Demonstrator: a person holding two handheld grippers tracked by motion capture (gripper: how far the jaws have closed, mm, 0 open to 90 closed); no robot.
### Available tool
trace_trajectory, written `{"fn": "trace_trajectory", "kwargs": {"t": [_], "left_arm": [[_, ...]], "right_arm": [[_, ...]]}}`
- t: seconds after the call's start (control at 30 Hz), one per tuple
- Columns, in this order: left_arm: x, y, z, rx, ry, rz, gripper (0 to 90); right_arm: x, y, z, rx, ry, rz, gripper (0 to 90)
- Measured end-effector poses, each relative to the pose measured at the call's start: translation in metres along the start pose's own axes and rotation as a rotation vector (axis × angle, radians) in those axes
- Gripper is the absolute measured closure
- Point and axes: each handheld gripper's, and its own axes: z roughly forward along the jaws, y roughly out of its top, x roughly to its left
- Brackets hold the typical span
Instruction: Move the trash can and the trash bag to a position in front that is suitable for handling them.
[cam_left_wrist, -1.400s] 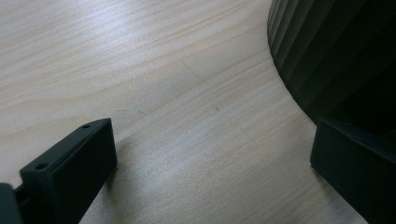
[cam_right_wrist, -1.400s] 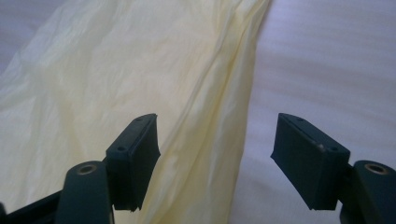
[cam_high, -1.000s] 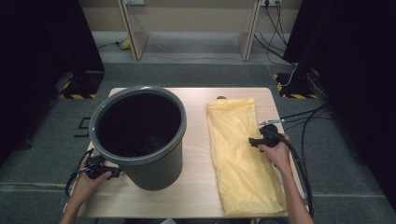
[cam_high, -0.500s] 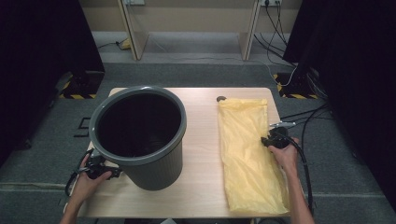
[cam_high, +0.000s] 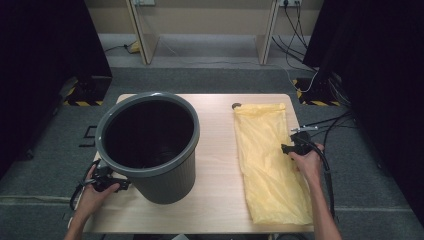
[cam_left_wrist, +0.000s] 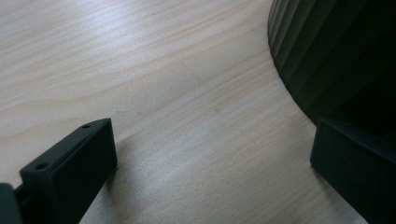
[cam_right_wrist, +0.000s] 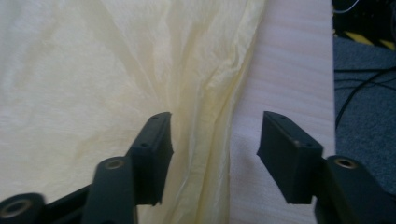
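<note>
A large dark grey bin (cam_high: 147, 145) stands upright on the left half of the wooden table (cam_high: 215, 200). To its right a yellow plastic bag (cam_high: 267, 160) lies flat. My right gripper (cam_high: 287, 148) rests at the bag's right edge. In the right gripper view its jaws (cam_right_wrist: 215, 119) have just been opening and now straddle the creased edge of the bag (cam_right_wrist: 93, 70) without pressing on it. My left gripper (cam_high: 117, 185) lies low by the bin's base, open over bare wood (cam_left_wrist: 210, 130), with the ribbed bin wall (cam_left_wrist: 336, 51) close beside one jaw.
Cables (cam_high: 325, 120) trail off the table's right side onto the grey floor. A small dark thing (cam_high: 236, 105) sits at the back edge near the bag's top corner. Black curtains flank both sides.
The yellow bag has shifted to the right on the table, and my right gripper has moved right with it. The left hand and the bin have stayed put.
</note>
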Motion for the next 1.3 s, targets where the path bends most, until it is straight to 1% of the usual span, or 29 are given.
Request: {"fn": "trace_trajectory", "kwargs": {"t": [0.03, 0.07, 0.1, 0.13, 0.17, 0.2, 0.23, 0.27, 0.3, 0.33, 0.37, 0.4, 0.43, 0.5, 0.53, 0.57, 0.6, 0.67, 0.7, 0.73, 0.77, 0.8, 0.83, 0.93, 1.0, 1.07, 1.17, 1.3], "left_arm": [[0.000, 0.000, 0.000, -0.001, -0.002, 0.002, 0.0], [0.000, 0.000, 0.000, 0.000, -0.007, 0.006, 0.0], [0.001, 0.001, 0.001, 0.000, -0.014, 0.013, 0.0], [0.001, 0.001, 0.001, -0.003, -0.015, 0.013, 0.0], [0.001, 0.001, 0.001, -0.001, -0.015, 0.013, 0.0], [0.001, 0.001, 0.001, -0.004, -0.015, 0.012, 0.0], [0.002, 0.000, 0.000, -0.009, -0.016, 0.004, 0.1], [0.002, 0.000, -0.001, -0.016, -0.016, -0.002, 2.0], [0.003, -0.001, -0.003, -0.023, -0.025, -0.008, 4.4], [0.004, -0.002, -0.006, -0.039, -0.040, -0.025, 9.8], [0.005, -0.003, -0.011, -0.061, -0.055, -0.050, 20.1], [0.006, -0.004, -0.015, -0.085, -0.065, -0.071, 21.6], [0.007, -0.004, -0.020, -0.105, -0.065, -0.083, 13.8], [0.006, -0.005, -0.031, -0.138, -0.071, -0.079, 18.6], [0.004, -0.005, -0.037, -0.152, -0.081, -0.077, 16.1], [0.000, -0.004, -0.043, -0.166, -0.103, -0.066, 14.8], [-0.003, -0.004, -0.046, -0.172, -0.112, -0.059, 15.4], [-0.013, -0.001, -0.054, -0.176, -0.121, -0.029, 15.1], [-0.018, 0.000, -0.056, -0.179, -0.123, -0.015, 15.1], [-0.021, 0.001, -0.058, -0.174, -0.115, -0.004, 15.7], [-0.024, 0.002, -0.059, -0.166, -0.095, 0.016, 15.6], [-0.026, 0.003, -0.060, -0.163, -0.082, 0.027, 15.1], [-0.027, 0.003, -0.061, -0.158, -0.081, 0.027, 15.7], [-0.028, 0.005, -0.059, -0.149, -0.092, 0.002, 16.1], [-0.030, 0.007, -0.058, -0.144, -0.088, 0.007, 16.2], [-0.032, 0.010, -0.054, -0.147, -0.100, -0.002, 16.1], [-0.036, 0.015, -0.049, -0.145, -0.116, -0.016, 16.1], [-0.042, 0.026, -0.046, -0.164, -0.102, -0.012, 16.2]], "right_arm": [[0.004, 0.003, -0.009, -0.025, -0.003, -0.005, 36.4], [0.008, 0.005, -0.018, -0.044, -0.001, -0.017, 34.9], [0.017, 0.011, -0.033, -0.074, 0.012, -0.035, 30.9], [0.017, 0.011, -0.033, -0.074, 0.012, -0.035, 30.9], [0.024, 0.014, -0.042, -0.094, 0.022, -0.042, 29.7], [0.033, 0.017, -0.051, -0.115, 0.042, -0.054, 28.3], [0.038, 0.019, -0.056, -0.122, 0.057, -0.057, 26.4], [0.047, 0.021, -0.062, -0.131, 0.088, -0.067, 25.9], [0.053, 0.021, -0.066, -0.135, 0.105, -0.078, 26.0], [0.060, 0.021, -0.069, -0.138, 0.122, -0.092, 25.9], [0.066, 0.021, -0.072, -0.141, 0.136, -0.107, 25.9], [0.073, 0.021, -0.074, -0.144, 0.146, -0.121, 25.9], [0.079, 0.020, -0.076, -0.143, 0.158, -0.132, 25.9], [0.091, 0.020, -0.078, -0.142, 0.186, -0.155, 25.8], [0.096, 0.020, -0.079, -0.139, 0.198, -0.163, 25.8], [0.102, 0.020, -0.079, -0.132, 0.206, -0.169, 25.8], [0.107, 0.020, -0.080, -0.131, 0.211, -0.174, 25.7], [0.115, 0.021, -0.079, -0.138, 0.221, -0.192, 25.6], [0.119, 0.021, -0.079, -0.137, 0.225, -0.193, 25.6], [0.122, 0.021, -0.079, -0.143, 0.234, -0.196, 25.6], [0.124, 0.021, -0.080, -0.144, 0.244, -0.192, 25.6], [0.127, 0.021, -0.080, -0.143, 0.258, -0.188, 25.7], [0.131, 0.021, -0.080, -0.146, 0.269, -0.191, 25.6], [0.139, 0.021, -0.077, -0.147, 0.283, -0.205, 25.7], [0.144, 0.022, -0.074, -0.143, 0.298, -0.213, 25.7], [0.149, 0.022, -0.072, -0.147, 0.305, -0.220, 25.7], [0.153, 0.022, -0.073, -0.155, 0.326, -0.219, 25.7], [0.156, 0.023, -0.075, -0.163, 0.332, -0.219, 25.7]]}}
